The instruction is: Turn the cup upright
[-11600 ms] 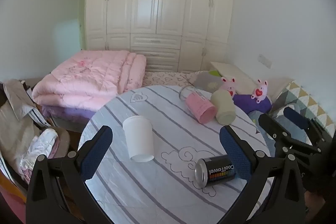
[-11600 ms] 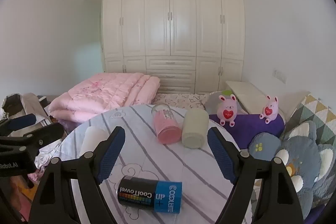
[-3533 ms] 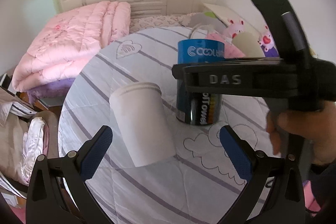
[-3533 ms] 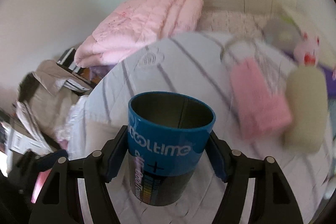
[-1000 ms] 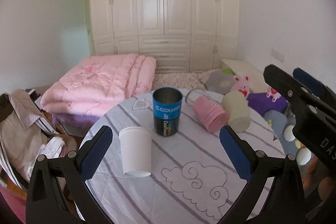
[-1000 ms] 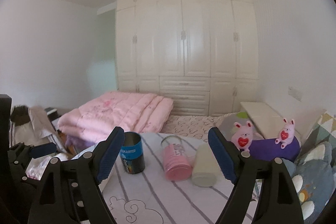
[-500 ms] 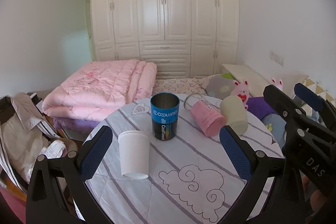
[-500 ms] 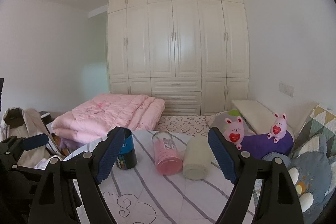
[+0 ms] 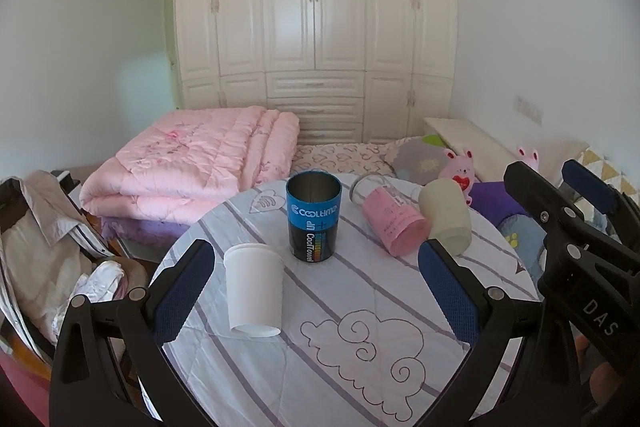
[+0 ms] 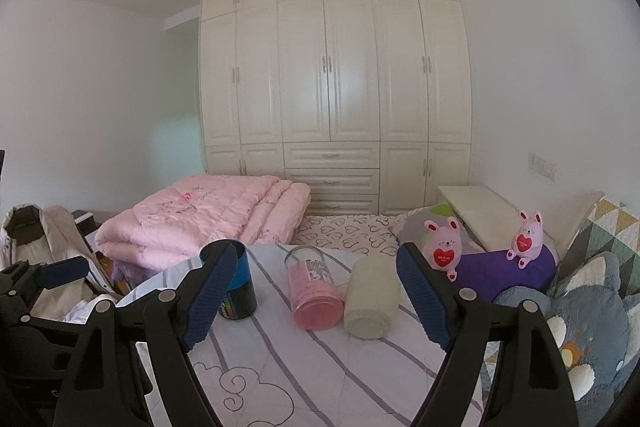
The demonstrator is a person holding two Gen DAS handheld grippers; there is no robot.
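Note:
A blue and black metal cup (image 9: 314,217) stands upright, mouth up, on the round striped table (image 9: 360,307); the right wrist view shows it (image 10: 240,291) partly behind a finger. A white paper cup (image 9: 253,289) stands mouth down to its front left. A pink cup (image 9: 390,221) and a cream cup (image 9: 446,217) lie on their sides at the right, also seen in the right wrist view as the pink cup (image 10: 316,287) and cream cup (image 10: 370,301). My left gripper (image 9: 316,291) is open and empty, above the table's near side. My right gripper (image 10: 312,297) is open and empty.
A bed with a folded pink quilt (image 9: 192,163) lies behind the table. Clothes (image 9: 40,235) are piled at the left. Pillows and pink plush rabbits (image 10: 442,245) sit at the right. A white wardrobe (image 10: 332,75) fills the back wall.
Both grippers have drawn back slightly from the table and levelled. The blue cup stands where it was set. Nothing else has moved.

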